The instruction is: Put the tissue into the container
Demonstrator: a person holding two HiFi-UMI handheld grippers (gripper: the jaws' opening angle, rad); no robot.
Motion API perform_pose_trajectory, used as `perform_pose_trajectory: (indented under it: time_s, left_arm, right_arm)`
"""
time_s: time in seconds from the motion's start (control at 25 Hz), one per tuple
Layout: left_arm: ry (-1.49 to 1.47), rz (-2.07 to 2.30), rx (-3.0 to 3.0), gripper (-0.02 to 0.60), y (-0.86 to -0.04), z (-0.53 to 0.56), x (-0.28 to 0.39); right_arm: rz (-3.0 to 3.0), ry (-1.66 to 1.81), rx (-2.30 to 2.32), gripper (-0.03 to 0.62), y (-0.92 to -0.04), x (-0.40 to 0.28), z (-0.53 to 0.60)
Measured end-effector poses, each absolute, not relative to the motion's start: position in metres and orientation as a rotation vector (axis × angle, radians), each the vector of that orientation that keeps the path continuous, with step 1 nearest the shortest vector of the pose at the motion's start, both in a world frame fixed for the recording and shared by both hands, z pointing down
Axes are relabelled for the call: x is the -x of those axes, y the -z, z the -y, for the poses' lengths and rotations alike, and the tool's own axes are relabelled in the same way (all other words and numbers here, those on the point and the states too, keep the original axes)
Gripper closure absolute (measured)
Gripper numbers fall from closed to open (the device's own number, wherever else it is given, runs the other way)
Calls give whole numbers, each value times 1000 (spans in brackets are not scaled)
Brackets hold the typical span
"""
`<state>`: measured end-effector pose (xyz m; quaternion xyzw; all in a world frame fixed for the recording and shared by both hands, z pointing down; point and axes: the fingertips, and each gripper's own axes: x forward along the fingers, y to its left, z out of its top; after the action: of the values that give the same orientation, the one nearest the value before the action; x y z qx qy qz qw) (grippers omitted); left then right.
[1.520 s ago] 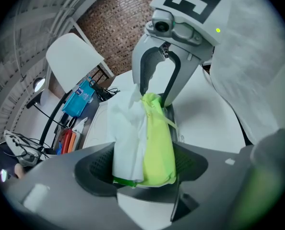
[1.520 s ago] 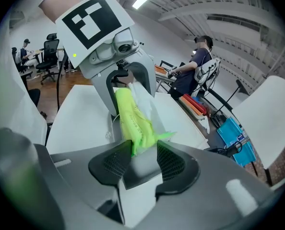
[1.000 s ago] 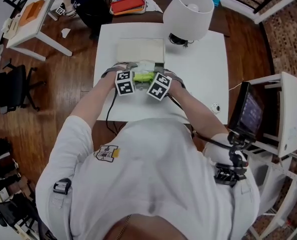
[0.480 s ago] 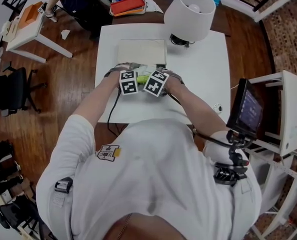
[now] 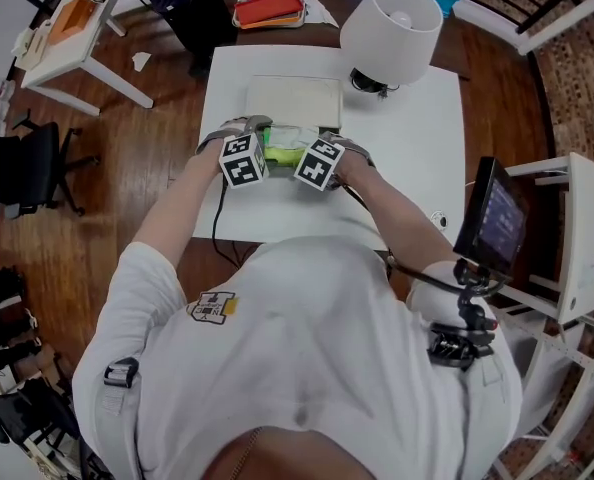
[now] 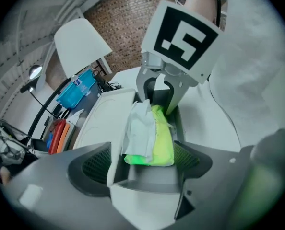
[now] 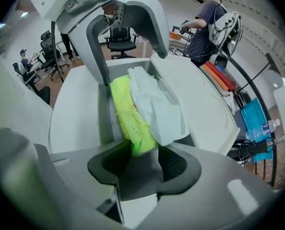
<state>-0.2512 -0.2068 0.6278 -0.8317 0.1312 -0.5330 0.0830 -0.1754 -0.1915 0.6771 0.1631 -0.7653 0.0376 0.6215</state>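
A lime-green tissue pack (image 5: 283, 152) with a white tissue on top (image 7: 154, 104) lies in the opening of the white container (image 5: 295, 100), beside its raised lid (image 7: 205, 109). My two grippers face each other from either end of the pack. The left gripper (image 6: 142, 162) has the pack (image 6: 157, 138) between its jaws with a gap on each side, and the jaws are opening. The right gripper (image 7: 145, 159) is shut on the pack's other end (image 7: 142, 138). In the head view the marker cubes (image 5: 241, 160) hide both sets of jaws.
The container sits on a white table (image 5: 407, 138). A white lamp (image 5: 392, 18) stands at its back right. A screen on a stand (image 5: 492, 223) is to the right, a red tray (image 5: 272, 8) behind the table. A person (image 7: 205, 23) stands farther off.
The two marker cubes stand a little farther apart than half a second ago, the left one shifted left, and more of the green pack shows between them.
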Motion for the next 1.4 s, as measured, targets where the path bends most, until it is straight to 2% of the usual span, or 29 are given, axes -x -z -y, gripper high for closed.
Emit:
perform_pose_trajectory:
  time_s: [0.2, 0.36, 0.56, 0.76, 0.92, 1.2, 1.36, 1.4]
  left_arm:
    - [1477, -565, 2591, 173, -615, 203, 254]
    - [1294, -747, 2737, 177, -598, 199, 252]
    - [1003, -991, 2897, 212, -569, 191, 253]
    - [750, -1189, 3034, 264, -562, 168, 257]
    - [659, -1313, 3133, 334, -576, 135, 248]
    - [790, -1321, 3172, 498, -611, 65, 193]
    - [905, -1372, 3170, 580, -629, 25, 174]
    - [947, -1374, 3166, 581, -635, 15, 169]
  right_arm:
    - [1822, -99, -385, 394, -669, 176, 190]
    - [1896, -165, -423, 342, -653, 172, 187]
    - [2019, -205, -563, 340, -619, 157, 184]
    - [2248, -181, -754, 393, -574, 148, 165]
    - [2342, -202, -863, 444, -556, 130, 135]
    - [2370, -273, -932, 554, -563, 80, 86]
    - [2343, -330, -918, 588, -582, 55, 58]
    - [2336, -341, -906, 592, -588, 49, 52]
